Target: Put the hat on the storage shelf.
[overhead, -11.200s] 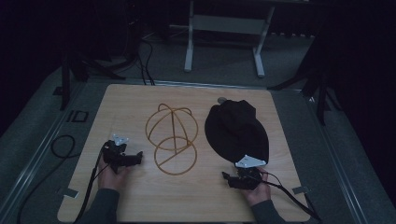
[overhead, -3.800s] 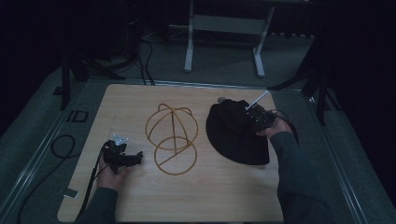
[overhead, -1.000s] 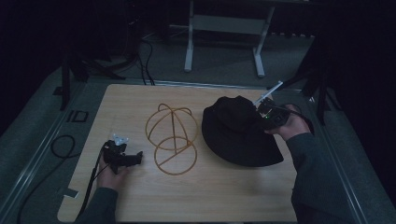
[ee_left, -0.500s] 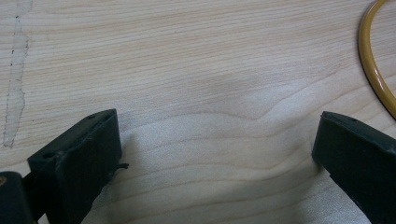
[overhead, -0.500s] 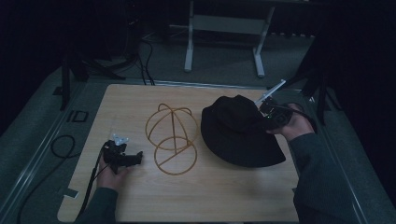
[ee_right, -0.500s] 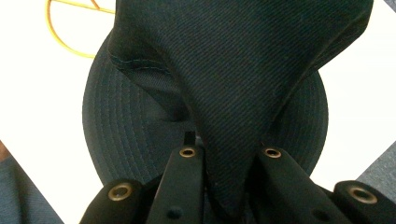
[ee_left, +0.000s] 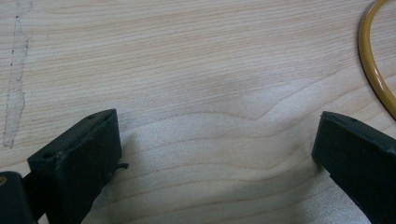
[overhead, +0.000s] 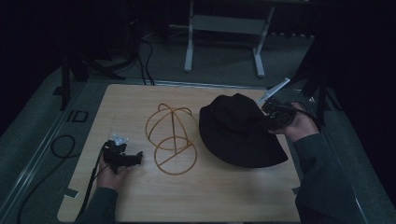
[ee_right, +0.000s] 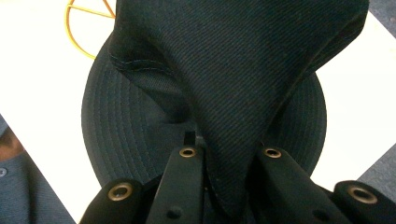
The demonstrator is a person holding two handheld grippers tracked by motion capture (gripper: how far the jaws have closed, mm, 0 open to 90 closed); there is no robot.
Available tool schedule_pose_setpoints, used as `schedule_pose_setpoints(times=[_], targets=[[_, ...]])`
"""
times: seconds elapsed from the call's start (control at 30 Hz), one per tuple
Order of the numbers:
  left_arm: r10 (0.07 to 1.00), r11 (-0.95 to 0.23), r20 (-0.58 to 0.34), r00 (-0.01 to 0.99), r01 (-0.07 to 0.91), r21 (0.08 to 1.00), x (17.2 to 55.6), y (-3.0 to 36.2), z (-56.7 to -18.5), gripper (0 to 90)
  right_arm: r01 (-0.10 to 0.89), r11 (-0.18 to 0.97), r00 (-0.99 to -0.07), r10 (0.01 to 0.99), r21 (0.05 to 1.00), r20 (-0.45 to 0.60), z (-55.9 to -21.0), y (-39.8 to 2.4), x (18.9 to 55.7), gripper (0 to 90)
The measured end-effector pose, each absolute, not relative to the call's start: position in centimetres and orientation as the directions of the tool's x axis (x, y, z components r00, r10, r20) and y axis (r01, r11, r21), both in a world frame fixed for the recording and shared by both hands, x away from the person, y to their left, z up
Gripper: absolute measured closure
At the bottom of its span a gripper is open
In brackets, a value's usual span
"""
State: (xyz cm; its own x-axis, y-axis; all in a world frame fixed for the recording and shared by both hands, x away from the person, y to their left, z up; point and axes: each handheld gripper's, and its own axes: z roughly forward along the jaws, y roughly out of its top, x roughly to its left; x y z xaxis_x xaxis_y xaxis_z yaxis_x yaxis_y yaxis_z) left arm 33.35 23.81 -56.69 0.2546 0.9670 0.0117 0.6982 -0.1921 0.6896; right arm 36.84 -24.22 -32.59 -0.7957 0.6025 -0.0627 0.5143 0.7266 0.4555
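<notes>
A black hat (overhead: 240, 130) of ribbed twill is sitting on the right half of the pale wooden table (overhead: 196, 200), its round stitched brim spreading flat while the soft crown is bunching into a peak. The right gripper (overhead: 275, 116) is pinching a fold of that crown between its jaws at the hat's far right side; in the right gripper view the cloth (ee_right: 233, 93) is hiding the fingertips. Just left of the hat a thin yellow wire frame (overhead: 170, 137), domed over a ring base, is standing. The left gripper (overhead: 122, 157) is resting on the table near it, jaws spread over bare wood grain, with the ring (ee_left: 373, 70) cut off by the edge.
</notes>
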Motion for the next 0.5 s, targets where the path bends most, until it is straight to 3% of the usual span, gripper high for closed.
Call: schedule_pose_setpoints(times=[0.5], targets=[[0.967,-0.191,0.011,0.254,0.698,0.69,33.3,23.8,-56.7,1.5,0.469,0.723,-0.815,0.576,0.507,-0.068,-30.3,-24.9,35.9,85.8]])
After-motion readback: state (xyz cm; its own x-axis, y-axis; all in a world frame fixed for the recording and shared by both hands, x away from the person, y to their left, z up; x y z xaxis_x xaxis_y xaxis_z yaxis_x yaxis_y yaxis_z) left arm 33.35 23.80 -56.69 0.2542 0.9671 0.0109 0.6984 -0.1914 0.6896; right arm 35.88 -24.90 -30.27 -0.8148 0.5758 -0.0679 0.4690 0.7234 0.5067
